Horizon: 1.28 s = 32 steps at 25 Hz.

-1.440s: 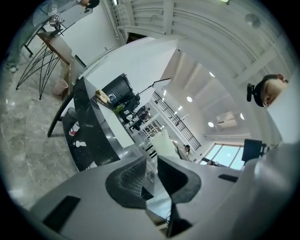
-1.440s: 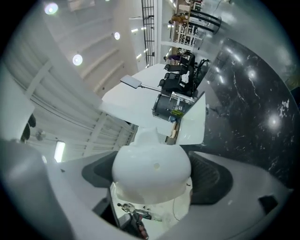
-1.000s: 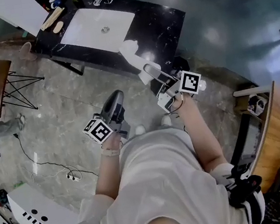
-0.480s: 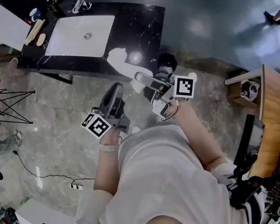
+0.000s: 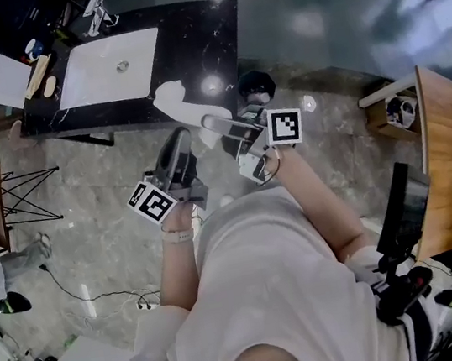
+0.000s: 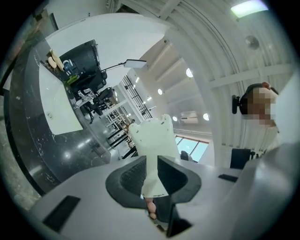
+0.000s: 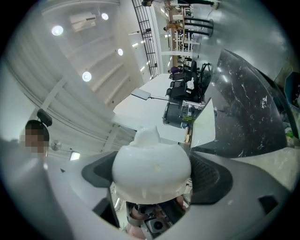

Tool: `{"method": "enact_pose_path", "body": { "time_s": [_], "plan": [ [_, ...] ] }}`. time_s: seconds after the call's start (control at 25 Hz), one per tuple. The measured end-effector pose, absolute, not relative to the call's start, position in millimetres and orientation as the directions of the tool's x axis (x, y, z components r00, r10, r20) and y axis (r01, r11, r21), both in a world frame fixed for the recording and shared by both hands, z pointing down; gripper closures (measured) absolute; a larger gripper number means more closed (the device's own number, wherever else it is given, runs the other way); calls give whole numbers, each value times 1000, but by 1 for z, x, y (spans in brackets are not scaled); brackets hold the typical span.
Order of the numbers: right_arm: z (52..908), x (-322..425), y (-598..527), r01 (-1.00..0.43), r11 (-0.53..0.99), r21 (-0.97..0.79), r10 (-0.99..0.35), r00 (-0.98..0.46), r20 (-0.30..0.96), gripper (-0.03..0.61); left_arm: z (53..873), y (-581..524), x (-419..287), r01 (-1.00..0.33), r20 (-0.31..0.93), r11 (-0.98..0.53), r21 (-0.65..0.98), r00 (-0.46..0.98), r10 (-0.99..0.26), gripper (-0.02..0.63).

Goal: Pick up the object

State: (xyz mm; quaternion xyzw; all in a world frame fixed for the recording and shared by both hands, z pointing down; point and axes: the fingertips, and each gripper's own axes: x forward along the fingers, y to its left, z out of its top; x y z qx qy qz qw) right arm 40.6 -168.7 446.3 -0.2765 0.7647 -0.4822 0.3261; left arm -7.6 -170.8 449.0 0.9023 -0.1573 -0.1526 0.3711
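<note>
At the left of the head view, the left gripper [image 5: 184,144] is pointed toward the top of the frame, at the dark counter [image 5: 216,37]. In the left gripper view its jaws are seen pressed against a flat white piece [image 6: 153,140]. The piece is held upright in the gap, widens away from the camera, and has its long axis laid along the jaws.

Just right of centre in the head view, the right gripper [image 5: 226,128] is aimed up and to the left. A white object [image 5: 172,100] is carried ahead of it, clear of the floor and over the counter's near edge. In the right gripper view the object fills the gap as a rounded dome, with the jaws clamped on both its sides.

The pick-up is judged done. The object's long axis slants from lower right to upper left, and it lies forward of both grippers, nearer the right one. Whether the flat piece belongs to the same object cannot be told.
</note>
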Motion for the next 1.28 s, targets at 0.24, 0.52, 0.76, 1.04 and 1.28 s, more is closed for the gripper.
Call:
{"method": "enact_pose_path", "body": {
  "time_s": [0.24, 0.52, 0.76, 1.04, 1.28],
  "plan": [
    [441, 38, -169, -98, 397, -912, -725, -643, -247, 135, 450, -169, -2, -161, -157, -678, 717, 910, -383, 537],
    [443, 37, -168, -106, 395, -913, -722, -650, -237, 135, 448, -170, 3, -152, -161, -683, 715, 914, -372, 537],
    [446, 36, -168, -108, 390, -915, -719, -657, -229, 135, 449, -171, 3, -151, -156, -682, 716, 917, -368, 537],
    [446, 34, -168, -104, 397, -912, -712, -663, -234, 137, 449, -171, 2, -155, -153, -680, 716, 916, -370, 537],
    [448, 33, -167, -110, 391, -914, -711, -667, -224, 135, 451, -170, 1, -158, -150, -676, 720, 915, -374, 537]
  ]
}}
